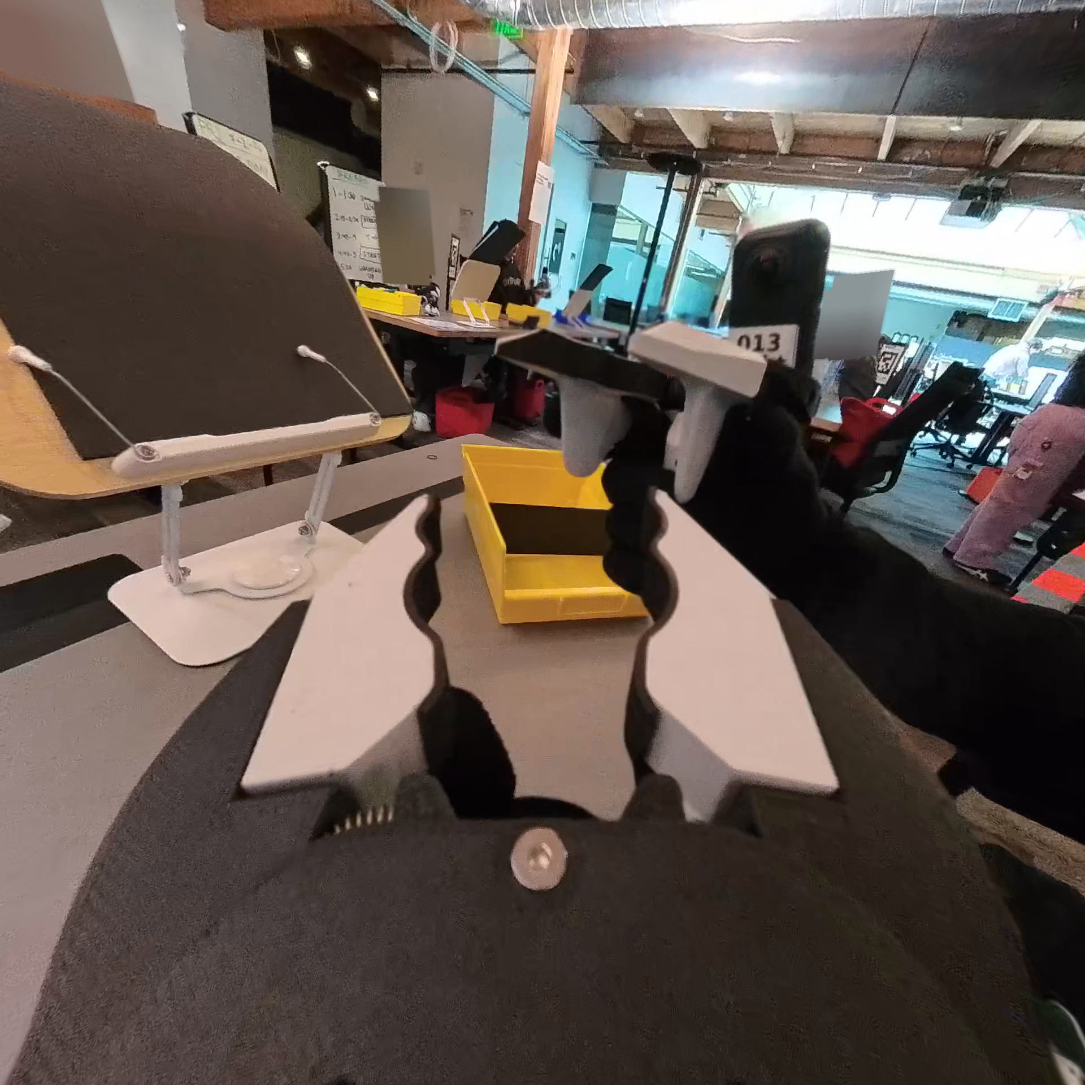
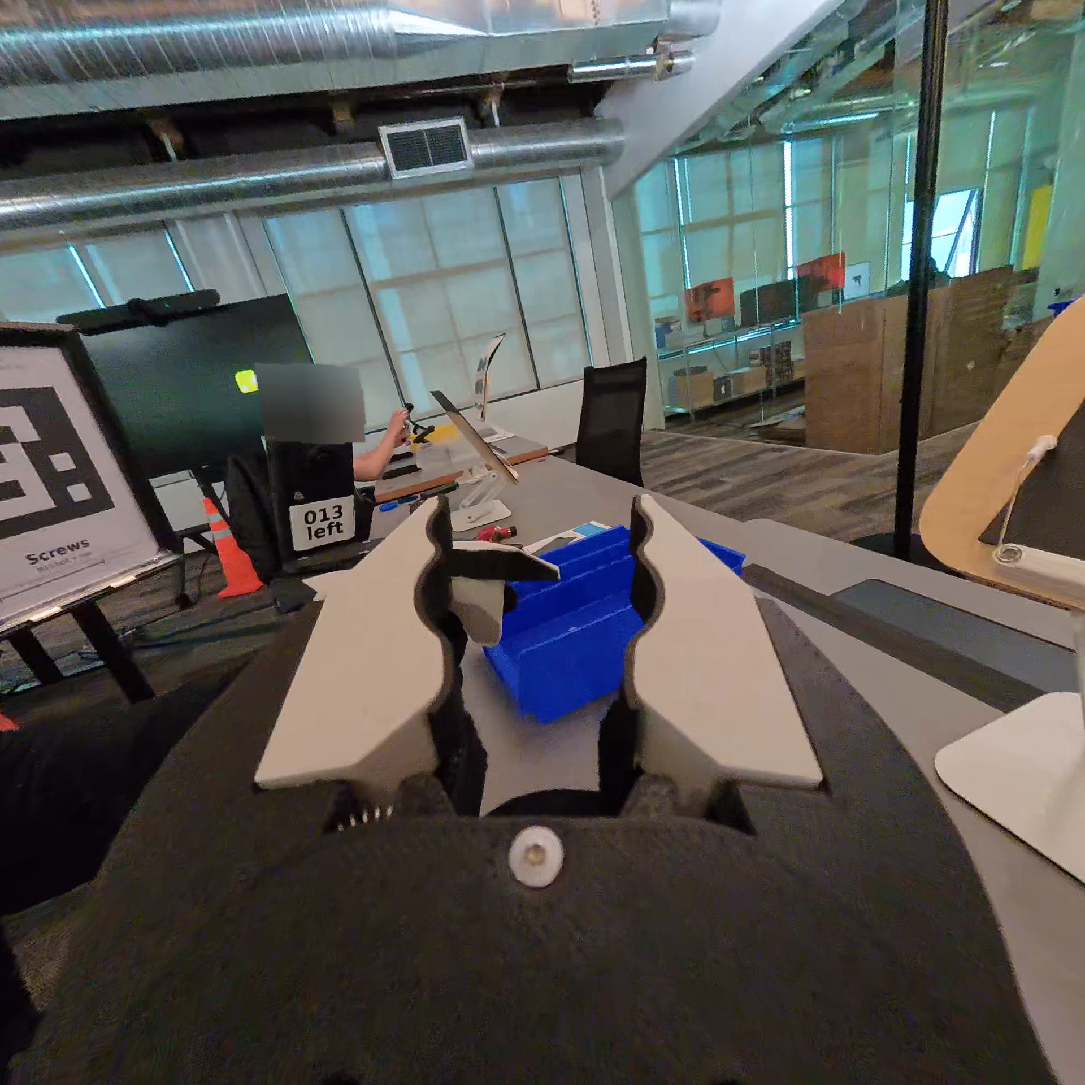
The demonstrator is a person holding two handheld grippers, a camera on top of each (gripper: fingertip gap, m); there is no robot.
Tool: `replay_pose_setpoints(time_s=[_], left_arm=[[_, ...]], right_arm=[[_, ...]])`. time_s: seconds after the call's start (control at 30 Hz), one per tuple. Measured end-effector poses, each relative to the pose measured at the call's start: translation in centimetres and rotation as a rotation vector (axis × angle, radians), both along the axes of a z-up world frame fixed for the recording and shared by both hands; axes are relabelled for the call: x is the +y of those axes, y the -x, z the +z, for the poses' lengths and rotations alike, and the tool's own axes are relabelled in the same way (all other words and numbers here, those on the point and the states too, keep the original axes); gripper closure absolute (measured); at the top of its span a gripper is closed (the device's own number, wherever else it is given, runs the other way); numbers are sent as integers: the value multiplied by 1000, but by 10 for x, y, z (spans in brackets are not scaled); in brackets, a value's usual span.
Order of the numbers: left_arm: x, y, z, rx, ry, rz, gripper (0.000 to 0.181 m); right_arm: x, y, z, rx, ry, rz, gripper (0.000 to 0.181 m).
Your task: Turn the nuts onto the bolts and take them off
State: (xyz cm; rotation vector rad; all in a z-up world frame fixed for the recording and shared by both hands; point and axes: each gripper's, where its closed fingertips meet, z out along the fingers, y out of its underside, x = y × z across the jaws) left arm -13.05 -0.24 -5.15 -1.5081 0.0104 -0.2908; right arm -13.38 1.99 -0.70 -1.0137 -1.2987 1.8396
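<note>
We are hovering both grippers with jaws wide and empty, the left gripper (image 1: 540, 522) just short of the yellow bin (image 1: 546, 540), the right gripper (image 2: 537, 528) before the blue bin (image 2: 572, 640) (no nuts or bolts visible), so we should be dipping in slowly.

A: Left wrist view?
B: Sits low over the table (image 1: 546, 693), looking forward; yellow bin (image 1: 546, 563) close at 12 o'clock, right gripper (image 1: 631, 475) at 1.
A: Right one?
B: Same height, facing the blue bin (image 2: 563, 646); left gripper (image 2: 487, 593) at 11. Both share the table.
</note>
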Motion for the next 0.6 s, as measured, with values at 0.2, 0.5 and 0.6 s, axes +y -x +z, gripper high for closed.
replay_pose_setpoints(time_s=[0.2,0.5,0.6], left_arm=[[-5,-14,1,156,-44,-5,181],[4,9,-11,234,16,163,99],[5,5,-18,279,19,147,111]], right_arm=[[7,-10,-21,20,-90,-58,181],[-4,-5,-73,-136,-68,-45,130],[-9,-14,-74,-65,-122,-29,181]])
